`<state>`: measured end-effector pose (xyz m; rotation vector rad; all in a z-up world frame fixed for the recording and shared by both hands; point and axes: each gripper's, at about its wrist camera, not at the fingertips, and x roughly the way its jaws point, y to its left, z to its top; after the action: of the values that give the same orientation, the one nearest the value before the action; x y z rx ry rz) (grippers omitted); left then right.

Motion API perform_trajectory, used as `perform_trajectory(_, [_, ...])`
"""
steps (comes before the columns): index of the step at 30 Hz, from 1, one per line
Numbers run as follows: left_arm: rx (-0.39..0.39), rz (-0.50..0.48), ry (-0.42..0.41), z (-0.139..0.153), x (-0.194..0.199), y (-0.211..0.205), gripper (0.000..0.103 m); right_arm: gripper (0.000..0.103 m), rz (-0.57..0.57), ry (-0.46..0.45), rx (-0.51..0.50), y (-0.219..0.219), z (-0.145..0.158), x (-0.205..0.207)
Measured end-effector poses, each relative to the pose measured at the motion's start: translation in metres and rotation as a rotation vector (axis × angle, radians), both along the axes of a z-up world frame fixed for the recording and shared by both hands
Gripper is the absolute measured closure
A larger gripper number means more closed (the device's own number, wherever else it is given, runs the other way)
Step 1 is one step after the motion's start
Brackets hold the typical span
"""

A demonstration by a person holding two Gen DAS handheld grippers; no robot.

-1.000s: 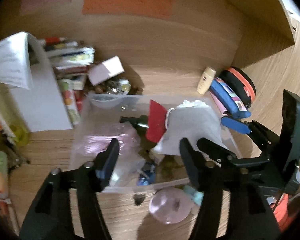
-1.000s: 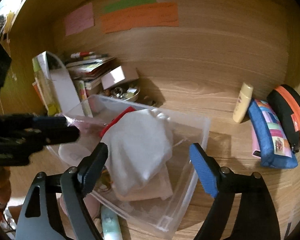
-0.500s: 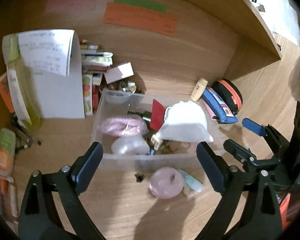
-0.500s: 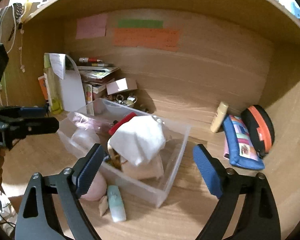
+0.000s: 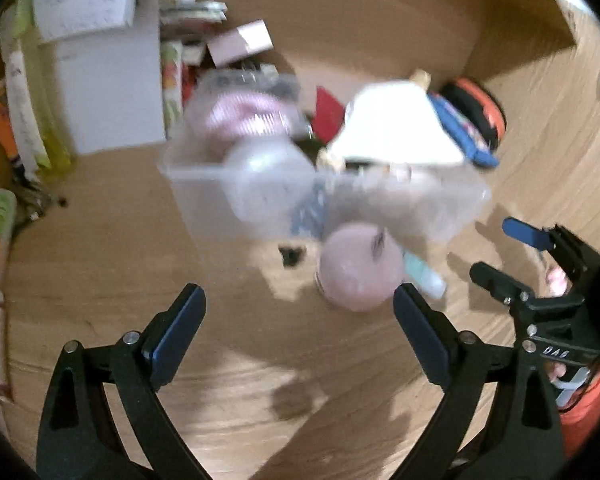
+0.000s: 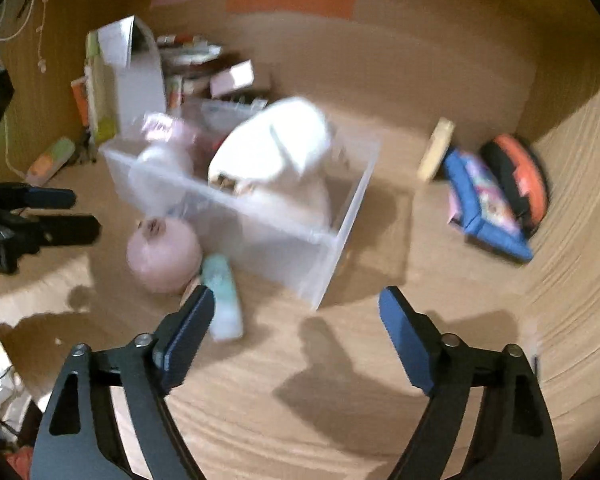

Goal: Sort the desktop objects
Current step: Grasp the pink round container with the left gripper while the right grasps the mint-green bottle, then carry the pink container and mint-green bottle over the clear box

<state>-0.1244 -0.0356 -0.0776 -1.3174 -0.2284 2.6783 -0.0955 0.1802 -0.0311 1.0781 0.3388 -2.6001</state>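
The pale green tube (image 6: 223, 295) lies on the table just ahead of the right hand-held gripper (image 6: 296, 320), beside its left finger (long axis pointing away); both grippers gape empty, the left hand-held gripper (image 5: 300, 320) farther off.

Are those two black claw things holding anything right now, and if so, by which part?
Nothing is held. The left gripper and the right gripper both hang open over bare desk, short of the clear bin and the pink ball.

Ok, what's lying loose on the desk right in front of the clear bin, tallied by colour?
Pink: 1, round pouch
Mint: 1, tube
Black: 1, small clip
Total: 3, all outside the bin.
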Motion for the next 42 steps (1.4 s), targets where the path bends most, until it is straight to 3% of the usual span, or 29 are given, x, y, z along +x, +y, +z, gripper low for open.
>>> perform_trajectory(3, [-0.029,-0.023,-0.021,-0.012,0.001,0.013,0.007,0.036,0.028,-0.059,-0.008,-0.001,-0.014,-0.001])
perform_trajectory(7, [-0.071,-0.040,-0.020,-0.020,-0.001,0.028,0.007,0.053,0.078,-0.118,-0.033,-0.004,-0.028,-0.005])
perform_trajectory(11, [-0.076,-0.045,-0.036,-0.024,-0.008,0.035,0.008,0.061,0.123,-0.136,-0.057,-0.006,-0.032,-0.009])
perform_trajectory(14, [-0.073,-0.038,-0.042,-0.025,-0.013,0.036,0.021,0.065,0.161,-0.164,-0.073,-0.009,-0.034,-0.014])
perform_trajectory(17, [-0.053,-0.044,-0.055,-0.027,-0.017,0.036,0.024,0.070,0.193,-0.178,-0.064,-0.015,-0.036,-0.020])
perform_trajectory(23, [-0.087,-0.060,-0.048,-0.027,-0.023,0.045,0.024,0.071,0.241,-0.169,-0.023,-0.027,-0.038,-0.030])
perform_trajectory(36, [-0.060,-0.065,-0.037,-0.027,-0.039,0.045,0.024,0.073,0.265,-0.140,-0.001,-0.032,-0.039,-0.036])
perform_trajectory(38, [-0.066,-0.067,-0.033,-0.026,-0.038,0.045,0.035,0.076,0.275,-0.155,-0.015,-0.033,-0.038,-0.035])
perform_trajectory(42, [-0.079,-0.082,-0.027,-0.026,-0.035,0.049,0.039,0.080,0.259,-0.153,-0.026,-0.030,-0.038,-0.028])
